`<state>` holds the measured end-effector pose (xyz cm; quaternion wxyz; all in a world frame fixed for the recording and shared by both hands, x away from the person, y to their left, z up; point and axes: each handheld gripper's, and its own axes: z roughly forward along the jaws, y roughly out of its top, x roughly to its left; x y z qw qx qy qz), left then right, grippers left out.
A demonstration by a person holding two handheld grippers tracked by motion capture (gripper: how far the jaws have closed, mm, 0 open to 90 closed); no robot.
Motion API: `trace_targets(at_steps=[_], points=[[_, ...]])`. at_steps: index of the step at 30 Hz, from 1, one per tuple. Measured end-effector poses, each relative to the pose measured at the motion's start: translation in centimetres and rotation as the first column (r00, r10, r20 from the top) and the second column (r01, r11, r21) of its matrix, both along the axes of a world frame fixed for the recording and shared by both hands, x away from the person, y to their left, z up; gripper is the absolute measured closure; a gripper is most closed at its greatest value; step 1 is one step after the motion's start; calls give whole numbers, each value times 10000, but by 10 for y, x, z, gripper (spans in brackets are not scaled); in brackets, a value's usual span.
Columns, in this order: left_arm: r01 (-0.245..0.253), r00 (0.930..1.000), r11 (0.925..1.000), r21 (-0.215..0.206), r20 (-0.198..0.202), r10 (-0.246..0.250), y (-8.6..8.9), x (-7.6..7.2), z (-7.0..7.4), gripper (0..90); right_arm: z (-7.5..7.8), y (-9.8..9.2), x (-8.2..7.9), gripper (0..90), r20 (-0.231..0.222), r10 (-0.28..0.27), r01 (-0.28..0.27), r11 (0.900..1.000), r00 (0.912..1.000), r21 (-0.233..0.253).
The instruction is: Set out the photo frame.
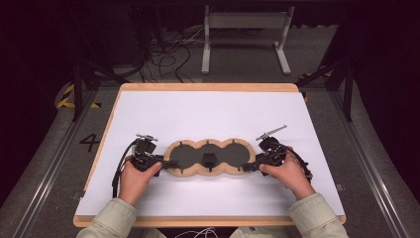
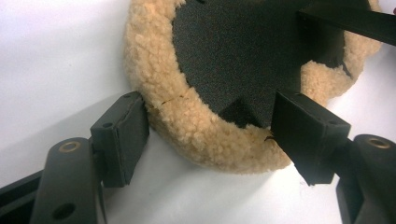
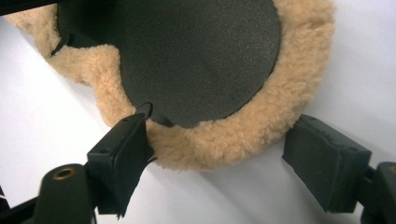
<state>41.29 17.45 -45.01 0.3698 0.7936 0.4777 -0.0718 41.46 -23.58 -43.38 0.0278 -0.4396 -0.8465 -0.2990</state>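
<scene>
Two grippers are bracketing a three-lobed fleece-rimmed pad [image 1: 207, 157] that is lying flat near the front middle of the white table [image 1: 208, 111], dark side up. The left gripper [image 2: 210, 128] is standing open with its jaws straddling the tan fleece rim [image 2: 154, 70] of the left lobe, one jaw outside against the rim, the other over the dark face. The right gripper [image 3: 217, 154] is likewise gaping around the right lobe, nothing pinched yet. Judging from this, the soft pile may be compressing and slipping out if the jaws are closing only on fluff, and uneven pulling from the two ends may be sagging or folding the middle lobe.
</scene>
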Motion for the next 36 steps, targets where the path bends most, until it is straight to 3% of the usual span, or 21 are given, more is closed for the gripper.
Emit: trace_targets(at_steps=[12,16,17,20,21,26,30,33,36], points=[[-187,9995,9993,316,244,179,-4,-1,2,311,2,1,0,261,-195,-246,244,9997,9995,-93],[-229,9982,9989,414,557,205,-4,-2,4,341,5,-1,-2,315,-81,-408,407,9991,9991,-111],[-263,9959,9984,502,878,218,-3,-3,7,352,5,-1,-2,323,-34,-412,412,9990,9991,-160],[-279,9950,9989,388,972,240,-3,-5,10,386,6,-1,-4,338,59,-418,419,9989,9991,-201],[-299,9903,9983,507,1372,227,-3,-8,14,398,8,-3,-7,372,237,-432,438,9987,9988,-274],[-155,9797,9970,764,2005,-1,-5,-13,19,442,12,-6,-13,456,628,-554,579,9975,9965,-400],[-269,9716,9948,983,2368,29,-7,-18,22,470,14,-8,-17,502,854,-704,740,9965,9939,-390],[-372,9665,9951,911,2564,127,-6,-22,25,504,15,-11,-20,521,880,-824,844,9962,9927,-203],[-477,9639,9931,1069,2656,177,-6,-22,25,536,18,-14,-22,603,1140,-964,987,9950,9888,-147]])
